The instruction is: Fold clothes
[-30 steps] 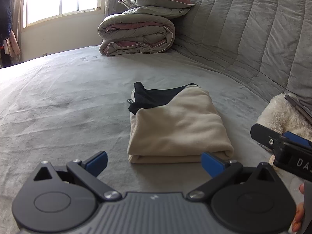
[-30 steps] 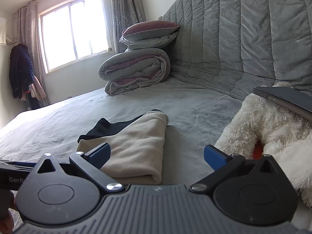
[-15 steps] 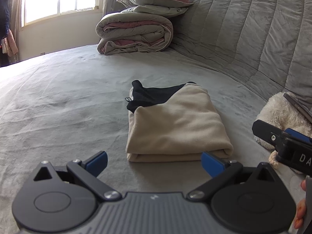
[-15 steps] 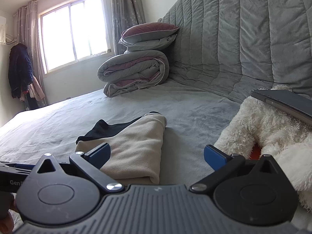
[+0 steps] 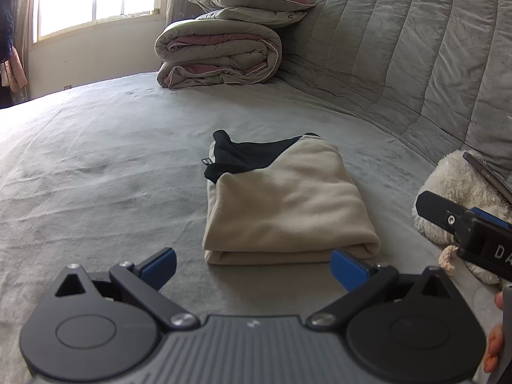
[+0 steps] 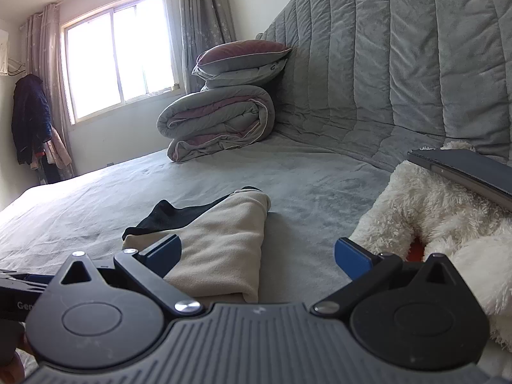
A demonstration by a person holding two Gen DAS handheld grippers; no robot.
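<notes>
Nearest in the left wrist view, the left gripper (image 5: 252, 267) has its blue-padded fingers (image 5: 158, 265) spread wide apart, holding nothing and touching nothing, poised just short of the near edge of the folded garment (image 5: 284, 211). The right gripper (image 6: 259, 256) is likewise spread wide and empty; its left pad overlaps the garment's near corner in that view, but whether it touches the cloth cannot be told. The garment, beige with a black part showing at its far left corner, lies folded into a compact rectangle on the grey bed cover (image 5: 96, 160), its rolled fold edge facing the grippers. To the right of it, apart from the cloth, sits a fluffy white plush toy (image 6: 425, 211) with a dark flat device (image 6: 464, 176) resting on top. Part of the right gripper's black body crosses in front of the toy in the left wrist view, with fingertips of a hand (image 5: 492, 345) at the frame's lower right edge. Farther back, a rolled grey and pink duvet (image 6: 217, 121) rests on the bed with two pillows (image 6: 243, 64) stacked on it, against the quilted grey backrest (image 6: 400, 64). Beyond are a bright window (image 6: 118, 54), grey curtains (image 6: 204, 22), and dark clothes (image 6: 30, 118) hanging in the left corner.
</notes>
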